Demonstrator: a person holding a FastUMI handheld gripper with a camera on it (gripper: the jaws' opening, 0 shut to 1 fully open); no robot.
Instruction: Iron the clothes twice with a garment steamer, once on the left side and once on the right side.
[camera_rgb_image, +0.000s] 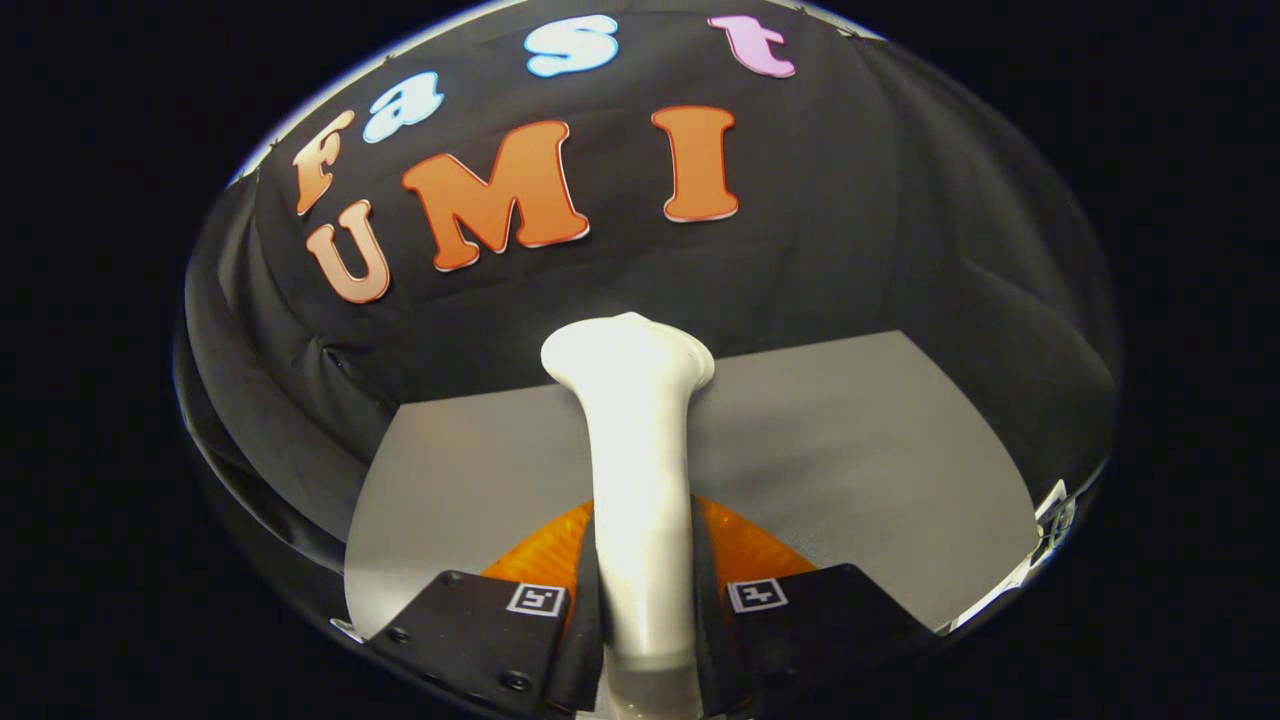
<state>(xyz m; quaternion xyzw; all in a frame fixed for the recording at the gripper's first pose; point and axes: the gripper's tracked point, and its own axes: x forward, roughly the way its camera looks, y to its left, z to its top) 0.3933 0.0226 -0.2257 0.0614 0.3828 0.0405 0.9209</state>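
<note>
Fingers: the gripper (645, 610) has both fingers (585, 620) clamped on the white handle of the garment steamer (640, 470), one on each side.
Steamer: it runs straight ahead from between the fingers, its flared head at the far end, raised against the booth's black wall.
Clothes: an orange garment (745, 550) peeks out on either side of the handle, just beyond the fingers, lying on the grey counter (880, 460); most of it is hidden under the gripper.
Progress: judging from this, the steamer is in hand, but I cannot tell whether either the left or the right pass has been done.
Room: bare counter lies open to both sides of the garment.
Edges: the counter's far edge meets the wall cloth just behind the steamer head, and its right edge is near a small clip-like fitting (1055, 510).
</note>
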